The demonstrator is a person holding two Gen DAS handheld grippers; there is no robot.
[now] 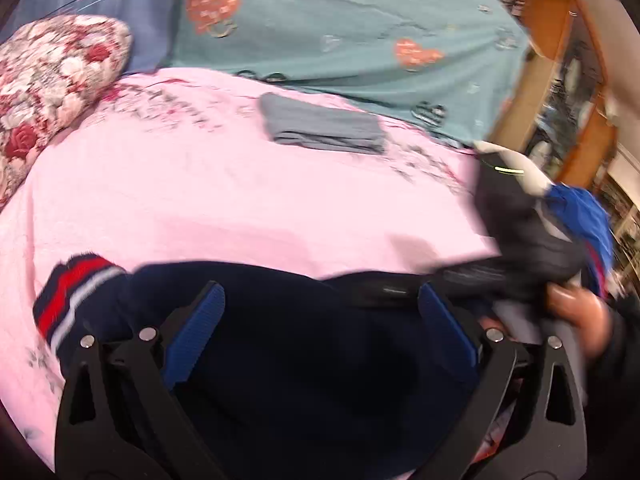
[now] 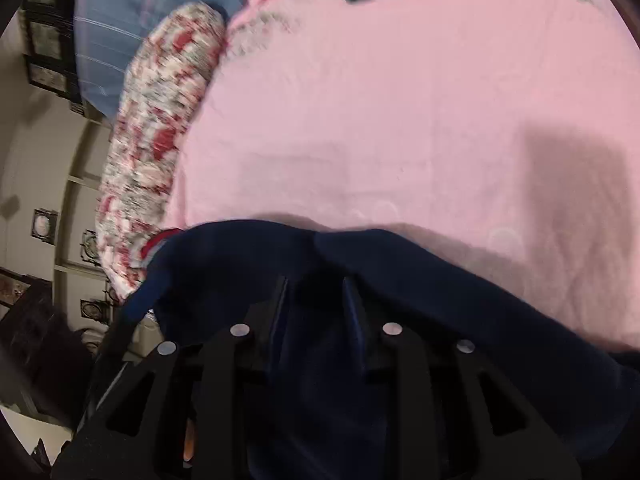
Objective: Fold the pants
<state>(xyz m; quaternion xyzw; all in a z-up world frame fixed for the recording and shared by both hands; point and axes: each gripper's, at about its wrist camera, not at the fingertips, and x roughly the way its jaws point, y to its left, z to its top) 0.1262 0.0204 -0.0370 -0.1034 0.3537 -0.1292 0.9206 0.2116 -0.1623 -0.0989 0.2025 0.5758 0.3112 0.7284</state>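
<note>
Dark navy pants (image 1: 304, 340) with a red, white and navy striped cuff (image 1: 72, 292) lie at the near edge of a pink bedsheet (image 1: 224, 192). My left gripper (image 1: 320, 312) is open, its blue pads (image 1: 196, 332) wide apart over the navy cloth. In the right wrist view the pants (image 2: 440, 320) drape over my right gripper (image 2: 316, 304), whose jaws stand close together on a fold of the navy cloth. The right gripper's body (image 1: 516, 240) shows at the right of the left wrist view, with a hand (image 1: 580, 312) under it.
A folded grey garment (image 1: 324, 124) lies further back on the sheet. A floral pillow (image 1: 48, 80) sits at the left, also in the right wrist view (image 2: 160, 136). A teal heart-print quilt (image 1: 352, 28) lies behind. Wooden shelves (image 1: 560, 92) stand at the right.
</note>
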